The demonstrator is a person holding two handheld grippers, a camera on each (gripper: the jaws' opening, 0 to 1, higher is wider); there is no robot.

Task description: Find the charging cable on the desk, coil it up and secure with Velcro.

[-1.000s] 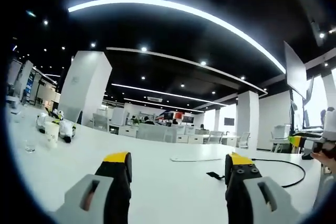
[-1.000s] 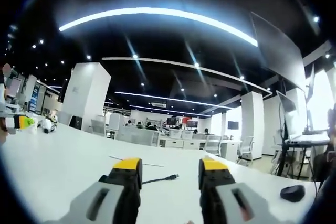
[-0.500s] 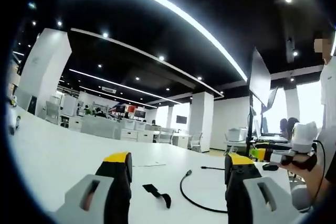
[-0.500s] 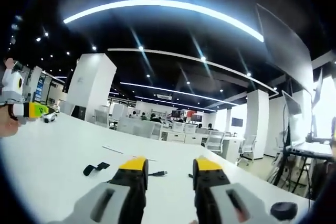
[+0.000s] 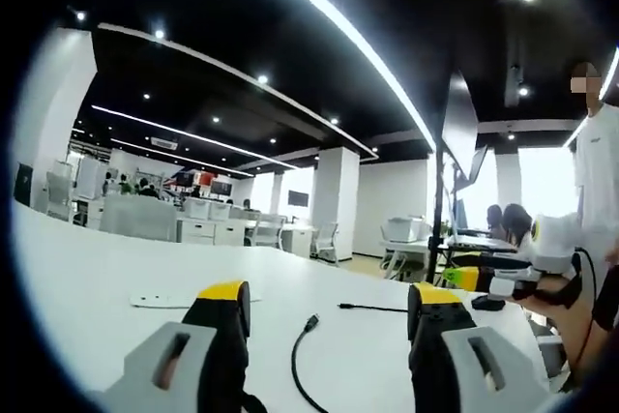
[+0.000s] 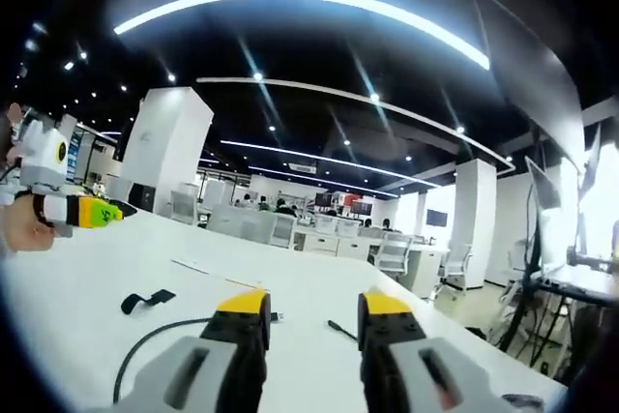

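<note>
A thin black charging cable (image 5: 298,360) lies on the white desk (image 5: 87,278), its plug (image 5: 311,320) between my left gripper's (image 5: 330,293) open jaws and a little beyond them. Its other end (image 5: 344,307) runs off to the right. In the right gripper view the cable (image 6: 145,340) arcs at lower left, just left of my right gripper (image 6: 314,302), which is open and holds nothing. A black Velcro strap (image 6: 145,299) lies beyond the arc. The left gripper (image 6: 82,210) hovers at far left in a hand. The right gripper (image 5: 484,280) shows at the right.
A flat white strip (image 5: 160,300) lies on the desk beyond my left jaw, and again as the strip (image 6: 198,268) in the right gripper view. A person in white (image 5: 600,181) stands at the right. Office desks, chairs and monitors fill the background.
Both cameras have swung. The cable plug has come in between my left jaws and the strap has left that view. In the right gripper view the cable arc has come in at lower left.
</note>
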